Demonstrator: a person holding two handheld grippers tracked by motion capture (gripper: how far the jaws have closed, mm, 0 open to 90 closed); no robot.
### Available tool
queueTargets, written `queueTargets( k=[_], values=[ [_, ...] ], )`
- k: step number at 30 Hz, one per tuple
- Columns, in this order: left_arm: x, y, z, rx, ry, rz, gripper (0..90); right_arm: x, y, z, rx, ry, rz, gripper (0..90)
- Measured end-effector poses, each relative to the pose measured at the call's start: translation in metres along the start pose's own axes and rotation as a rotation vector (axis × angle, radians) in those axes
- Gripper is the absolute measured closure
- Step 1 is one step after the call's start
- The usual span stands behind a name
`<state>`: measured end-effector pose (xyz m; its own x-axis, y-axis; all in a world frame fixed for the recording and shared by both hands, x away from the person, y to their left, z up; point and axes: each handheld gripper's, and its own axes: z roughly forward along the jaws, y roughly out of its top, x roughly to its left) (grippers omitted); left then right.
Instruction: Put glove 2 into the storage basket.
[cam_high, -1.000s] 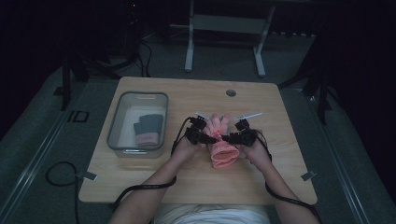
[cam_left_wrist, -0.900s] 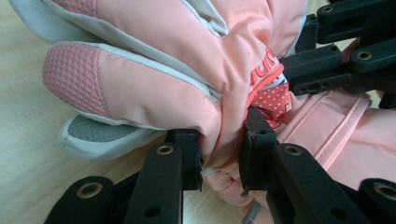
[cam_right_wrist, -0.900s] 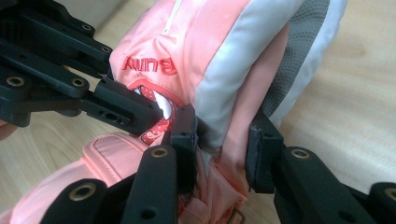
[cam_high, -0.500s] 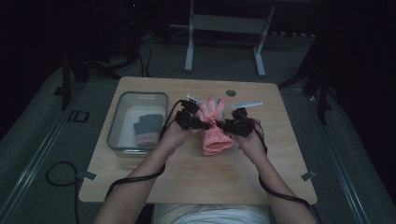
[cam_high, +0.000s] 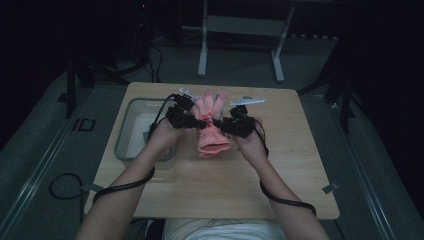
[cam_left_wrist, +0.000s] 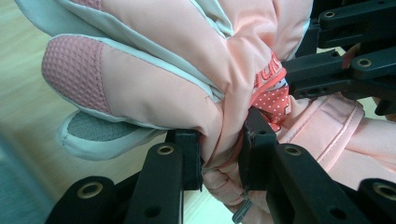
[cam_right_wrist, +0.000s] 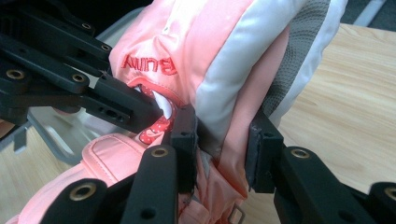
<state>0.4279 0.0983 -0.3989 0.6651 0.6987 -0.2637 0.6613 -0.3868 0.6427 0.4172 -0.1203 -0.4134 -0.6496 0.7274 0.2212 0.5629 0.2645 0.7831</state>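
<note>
- Pink glove (cam_high: 212, 131) held up over the table (cam_high: 280, 165), centre of the high view, fingers toward top of frame, cuff toward bottom.
- L gripper (cam_high: 200, 121) clamped on glove's left side at the wrist; L gripper view: both pads pinch a bunched fold of pink fabric (cam_left_wrist: 223, 144), jaws nearly together.
- R gripper (cam_high: 220, 123) clamped on glove's right side, same height; R gripper view: pads squeeze a thicker fold, pink + white panel (cam_right_wrist: 224, 140), jaws a bit wider than L.
- The 2 grippers face each other, tips close, glove wrist between them.
- L gripper view: glove fingers w/ pink mesh tips fill upper left; red dotted label near centre right, just by the other gripper's black jaws.
- R gripper view: red stitched lettering on glove upper left; grey mesh palm patch upper right.
- Clear bin (cam_high: 131, 131) at left of table, partly behind L hand (cam_high: 165, 140); dark item inside, can't tell what.
- R hand (cam_high: 252, 145) lower right of glove; cables trail down both forearms to bottom of frame.
</note>
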Motion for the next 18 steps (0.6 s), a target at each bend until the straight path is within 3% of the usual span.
queueTargets(
  k=[8, 18],
  values=[
    [0.027, -0.013, -0.032, 0.021, 0.043, -0.016, 72.6, 0.03, 0.016, 0.029, -0.001, 0.031, -0.007, 69.0],
    [0.061, -0.031, -0.072, 0.059, 0.098, -0.045, 72.6, 0.066, 0.032, 0.069, -0.005, 0.103, -0.01, 69.0]
  ],
)
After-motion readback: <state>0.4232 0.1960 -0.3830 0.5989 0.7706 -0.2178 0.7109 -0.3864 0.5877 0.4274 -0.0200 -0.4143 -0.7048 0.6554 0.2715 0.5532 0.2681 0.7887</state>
